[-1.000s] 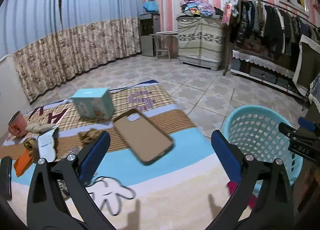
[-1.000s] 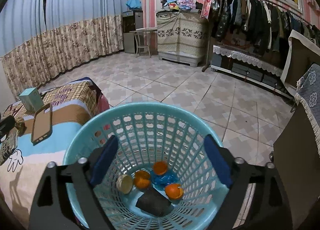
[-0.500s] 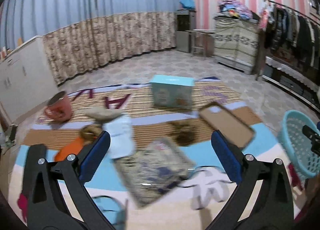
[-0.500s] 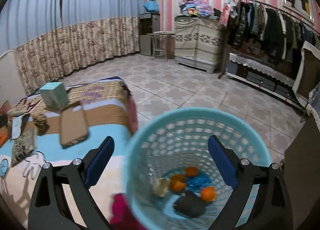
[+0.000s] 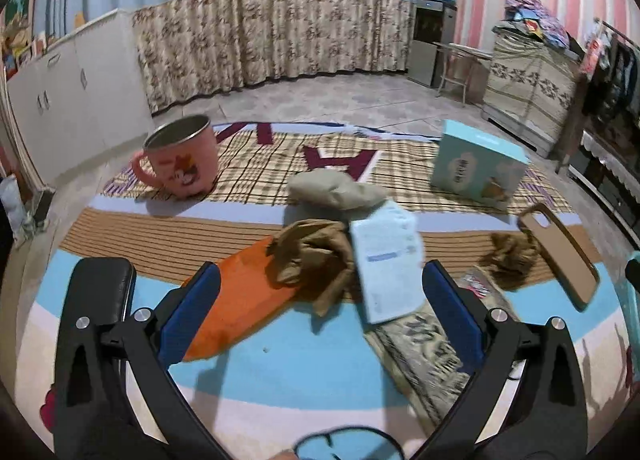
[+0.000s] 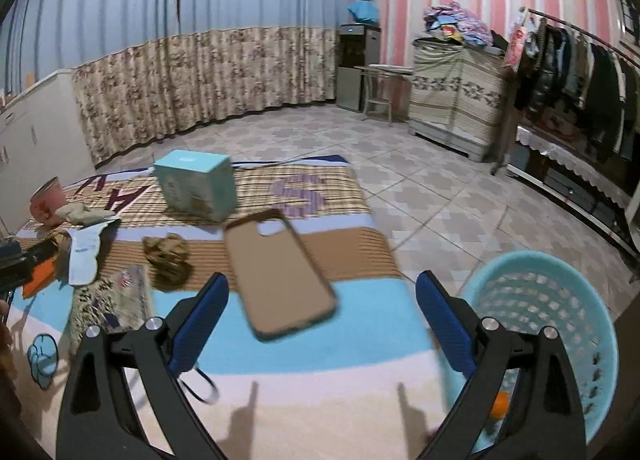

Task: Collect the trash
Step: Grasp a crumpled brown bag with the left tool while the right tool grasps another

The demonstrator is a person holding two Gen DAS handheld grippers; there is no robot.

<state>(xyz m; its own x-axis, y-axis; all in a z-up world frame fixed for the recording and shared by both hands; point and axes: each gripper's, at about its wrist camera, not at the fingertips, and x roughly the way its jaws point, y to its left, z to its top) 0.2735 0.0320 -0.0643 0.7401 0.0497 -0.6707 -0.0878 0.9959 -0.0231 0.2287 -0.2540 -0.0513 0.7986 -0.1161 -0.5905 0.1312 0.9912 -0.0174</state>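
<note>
Jaws both spread, empty; mug point(image 5: 182, 164), box point(image 5: 476, 170), phone case point(image 6: 278, 274) flank crumpled paper point(image 5: 310, 256).

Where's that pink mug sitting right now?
The pink mug stands upright at the far left of the patterned mat in the left wrist view, beyond the orange wrapper and left of the beige cloth lump.

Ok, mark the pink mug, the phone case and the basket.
Mug point(image 5: 188, 168), left wrist view, front wall.
Phone case point(image 6: 276, 268), right wrist view, middle of back.
Basket point(image 6: 536, 300), right wrist view, inner mesh wall.
</note>
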